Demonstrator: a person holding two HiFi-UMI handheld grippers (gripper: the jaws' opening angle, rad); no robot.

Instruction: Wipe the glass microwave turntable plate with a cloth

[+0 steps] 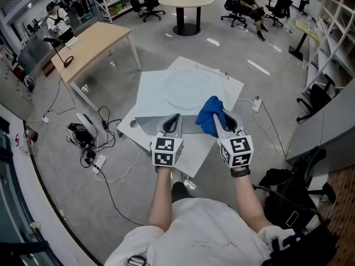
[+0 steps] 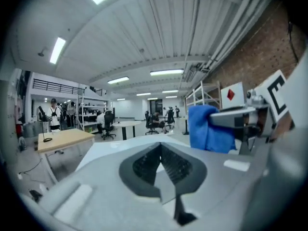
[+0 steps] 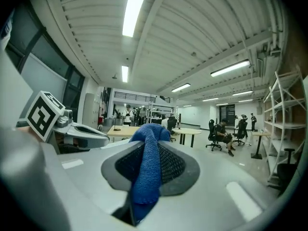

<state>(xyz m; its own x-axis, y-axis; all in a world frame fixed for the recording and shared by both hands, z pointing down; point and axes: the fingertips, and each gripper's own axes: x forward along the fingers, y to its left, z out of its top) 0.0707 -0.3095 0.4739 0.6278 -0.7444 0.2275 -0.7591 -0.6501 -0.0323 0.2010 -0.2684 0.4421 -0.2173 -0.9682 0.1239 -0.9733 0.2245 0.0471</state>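
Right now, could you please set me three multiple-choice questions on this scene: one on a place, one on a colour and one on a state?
1. Where does the glass turntable plate lie?
A. On top of the white box
B. On the floor
C. On the wooden desk

2. What colour is the cloth?
A. Red
B. Blue
C. Yellow

3. What state is the right gripper in?
A. Open and empty
B. Shut on the cloth
C. Laid down on the table

Answers:
1 A: the head view shows the round plate flat on the box's top.
2 B: both gripper views show it blue.
3 B: the right gripper view shows the cloth pinched between its fingers.
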